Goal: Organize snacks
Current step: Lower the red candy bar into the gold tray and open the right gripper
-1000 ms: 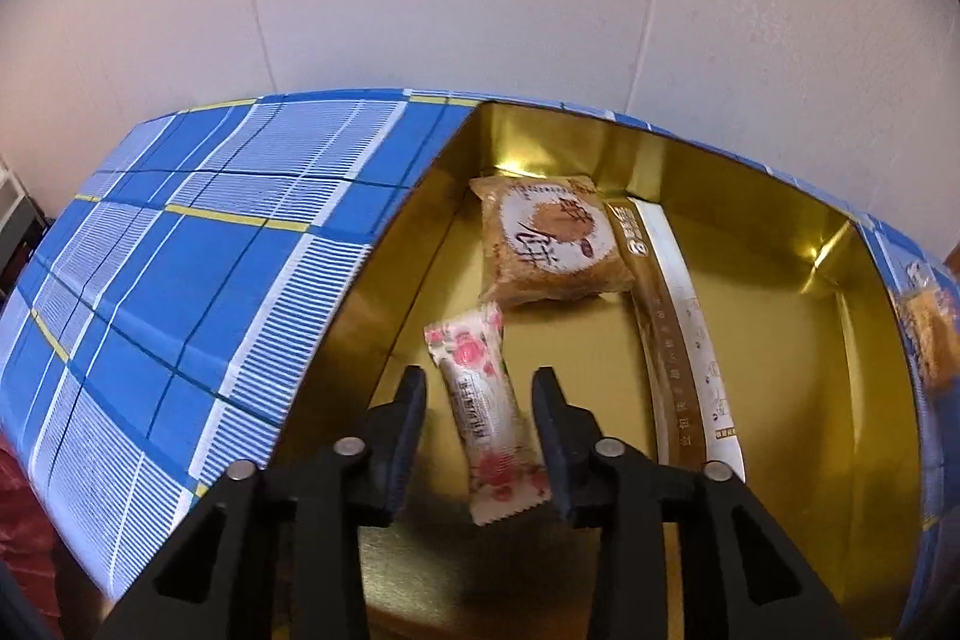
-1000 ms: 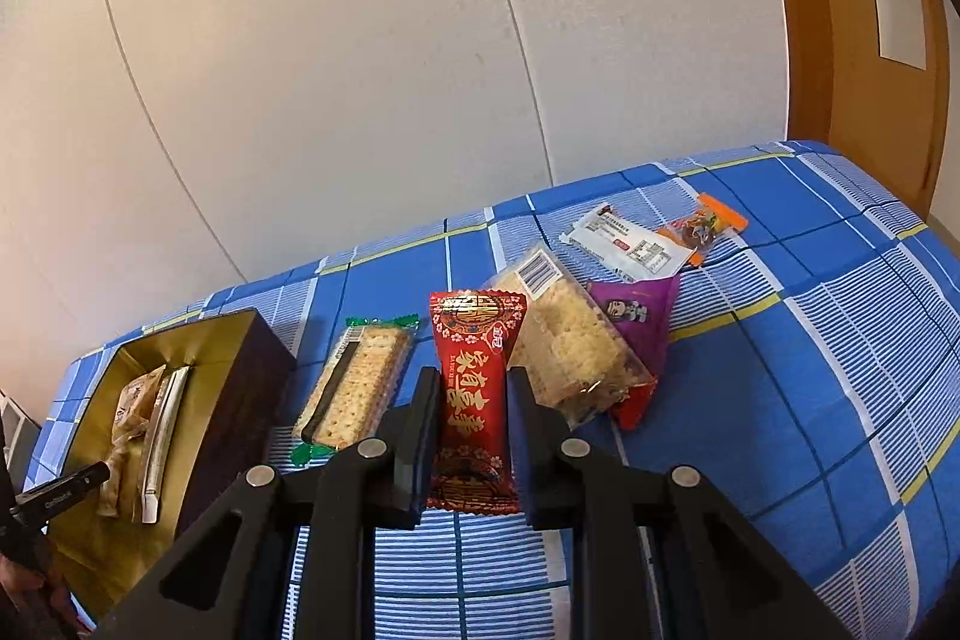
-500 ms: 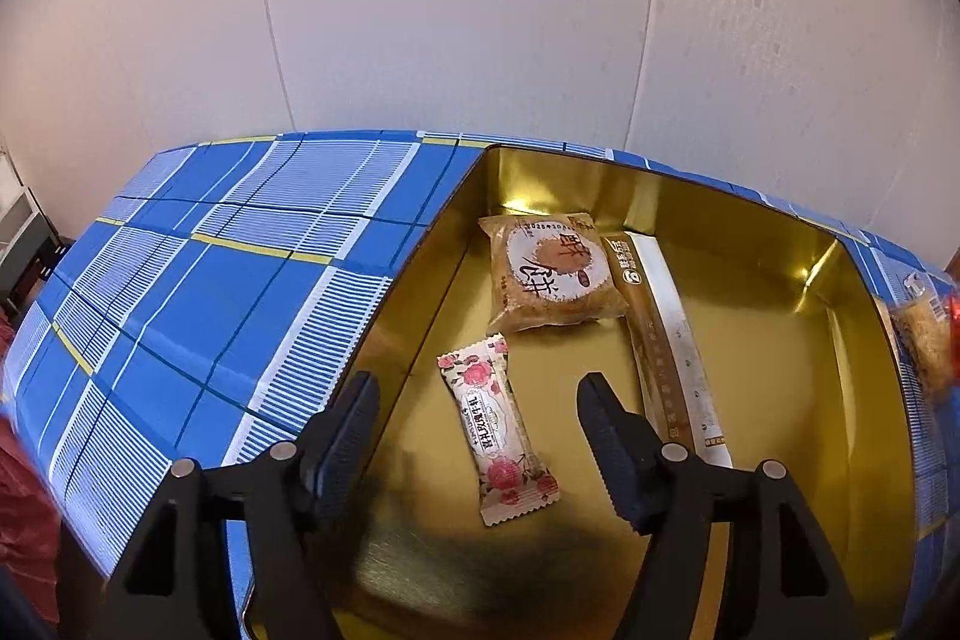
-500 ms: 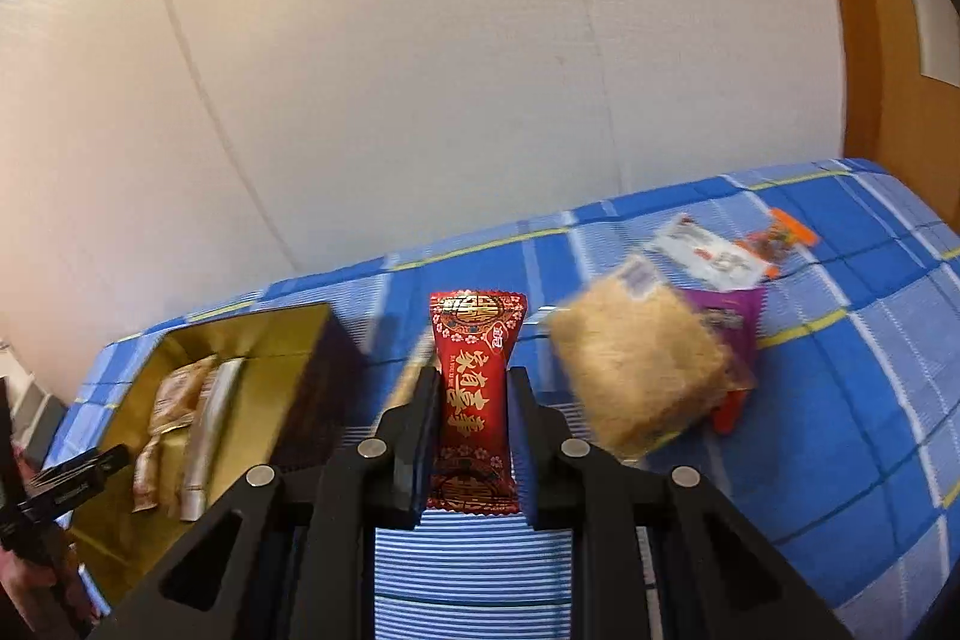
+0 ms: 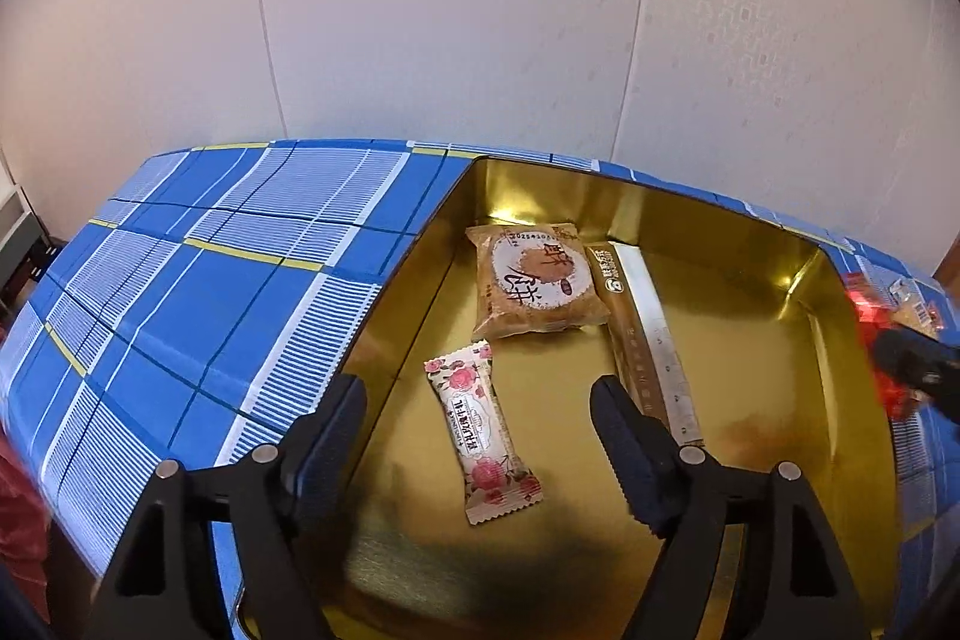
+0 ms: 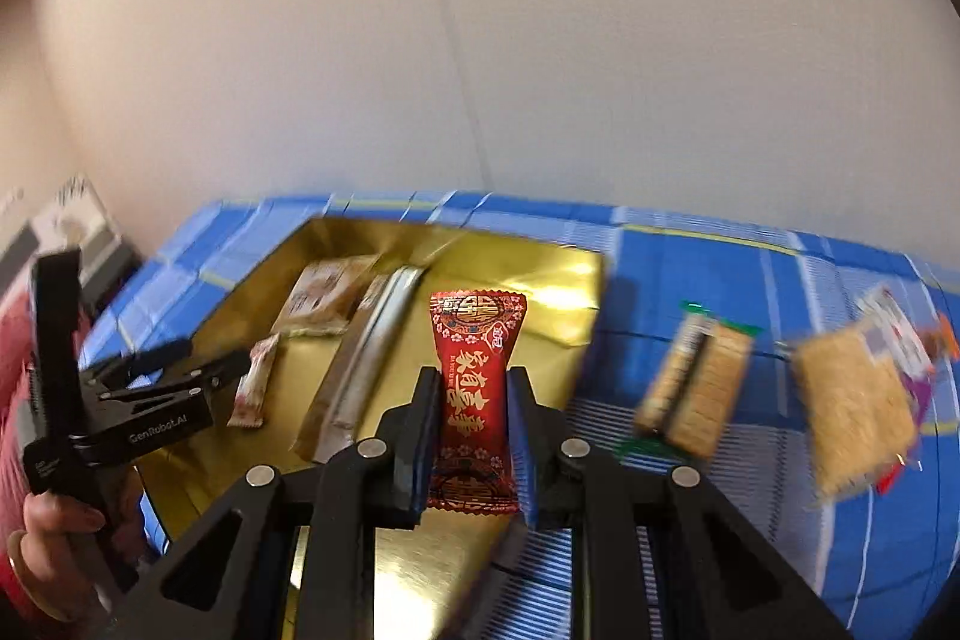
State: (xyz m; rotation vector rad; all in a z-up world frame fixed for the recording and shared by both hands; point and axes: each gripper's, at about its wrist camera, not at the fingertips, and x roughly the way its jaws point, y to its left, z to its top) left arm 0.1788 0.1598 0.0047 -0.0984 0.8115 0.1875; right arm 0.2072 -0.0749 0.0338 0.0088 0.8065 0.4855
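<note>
Left gripper (image 5: pixel 478 397): fingers wide apart, nothing between them; held over the near part of the gold tin (image 5: pixel 774 292). Also seen in the right view (image 6: pixel 204 367), at the tin's left side.
Right gripper (image 6: pixel 472 415): fingers clamped on the red packet (image 6: pixel 477 388), one pad on each long side; packet upright, top end above the fingertips.
Red packet position: in the air over the tin's right half, not touching it. In the left view only a red blur at the tin's right edge.
Tin contents: pink packet (image 5: pixel 483 436) flat on the floor, just below the left gripper's gap; brown cake pack (image 5: pixel 537 280) further back; long gold stick (image 5: pixel 645 340) beside the cake pack, along its right.
Cloth (image 5: pixel 198 292): blue plaid, under the tin.
Outside tin, right: green-edged cracker pack (image 6: pixel 696 385) nearest; larger cracker pack (image 6: pixel 855 400) beyond it, blurred. Both on the cloth.
Small packets far right: too blurred to tell.
</note>
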